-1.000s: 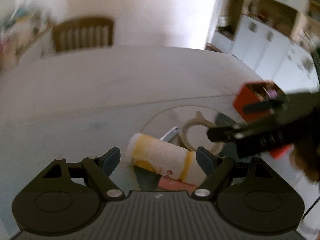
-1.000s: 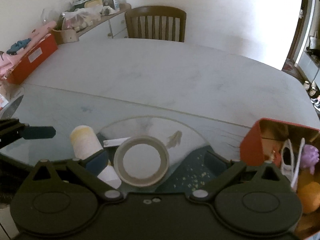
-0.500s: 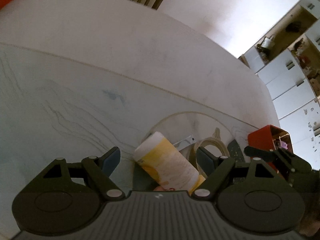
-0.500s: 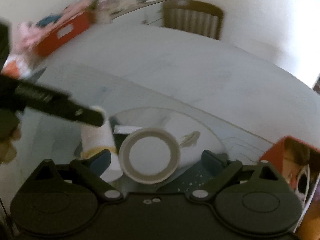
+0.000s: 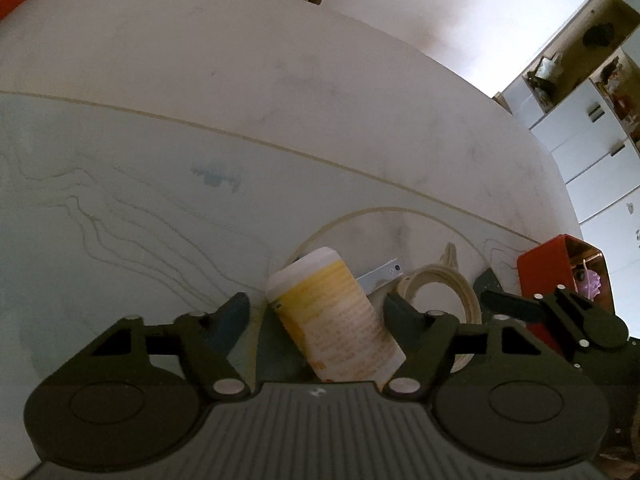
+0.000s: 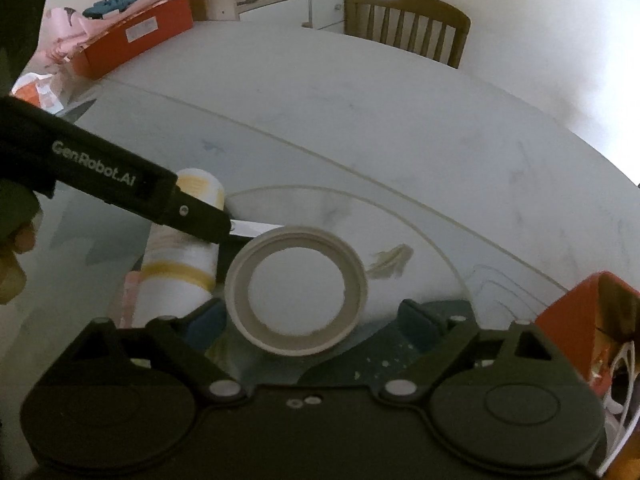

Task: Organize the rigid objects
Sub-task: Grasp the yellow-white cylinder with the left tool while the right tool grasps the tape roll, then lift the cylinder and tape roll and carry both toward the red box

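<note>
Left wrist view, bottle: A white and yellow bottle lay on its side on the bench, between the spread fingers of the left hand-held gripper; the fingers were released and not gripping it.
Left wrist view, ring: A cream ring lay flat just right of the bottle.
Left wrist view, bin: A red bin stood further right of the bottle, with a purple item and others inside.
Left wrist view, progress: Judging by this, some things were already binned; bottle and ring were still out.
Right wrist view, ring: The cream ring sat between the spread, released fingers of the right hand-held gripper, ungrasped.
Right wrist view, bottle: The bottle lay just left of the ring, partly crossed by the left hand-held gripper's arm.
Right wrist view, only here: A small metal strip behind the ring, a pink item beside the bottle, and an orange box at the far bench edge.
Left wrist view, only here: White cabinets beyond the bin.
</note>
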A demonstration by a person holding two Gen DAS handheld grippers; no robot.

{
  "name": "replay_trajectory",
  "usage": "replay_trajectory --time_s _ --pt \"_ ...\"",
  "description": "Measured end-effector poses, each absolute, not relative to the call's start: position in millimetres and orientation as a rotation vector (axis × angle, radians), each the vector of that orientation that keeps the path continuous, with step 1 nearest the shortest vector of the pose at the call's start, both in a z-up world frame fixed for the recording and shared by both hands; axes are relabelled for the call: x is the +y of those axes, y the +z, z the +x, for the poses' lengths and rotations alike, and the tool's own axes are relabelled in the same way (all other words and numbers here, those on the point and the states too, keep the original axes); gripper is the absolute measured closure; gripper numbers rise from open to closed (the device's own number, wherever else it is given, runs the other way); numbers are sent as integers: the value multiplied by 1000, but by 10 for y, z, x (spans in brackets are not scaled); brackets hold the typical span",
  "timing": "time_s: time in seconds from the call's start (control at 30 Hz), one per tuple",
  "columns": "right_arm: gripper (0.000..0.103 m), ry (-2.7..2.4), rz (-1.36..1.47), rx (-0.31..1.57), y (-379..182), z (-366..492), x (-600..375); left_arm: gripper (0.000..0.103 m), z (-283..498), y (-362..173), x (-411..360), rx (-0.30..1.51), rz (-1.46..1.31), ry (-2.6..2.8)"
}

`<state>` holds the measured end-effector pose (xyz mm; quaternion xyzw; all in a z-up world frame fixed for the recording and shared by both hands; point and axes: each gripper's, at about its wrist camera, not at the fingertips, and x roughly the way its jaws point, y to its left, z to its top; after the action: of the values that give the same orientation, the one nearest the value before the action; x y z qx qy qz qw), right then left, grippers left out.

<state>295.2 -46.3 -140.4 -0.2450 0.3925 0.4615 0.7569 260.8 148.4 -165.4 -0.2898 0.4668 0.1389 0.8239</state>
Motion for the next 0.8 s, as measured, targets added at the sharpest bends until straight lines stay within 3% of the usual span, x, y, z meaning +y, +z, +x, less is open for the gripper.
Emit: replay_trajectory --time_s 0.1,0.17,0.8 --pt "19 1000 -538 843 -1433 2909 -407 43 2592 -1654 1489 989 -621 277" --pt "28 1003 -542 836 -1435 2885 -392 43 2586 -1645 1480 984 -613 273" --pt "28 875 -444 796 -949 2558 -759 57 2408 -1377 1389 948 -551 223"
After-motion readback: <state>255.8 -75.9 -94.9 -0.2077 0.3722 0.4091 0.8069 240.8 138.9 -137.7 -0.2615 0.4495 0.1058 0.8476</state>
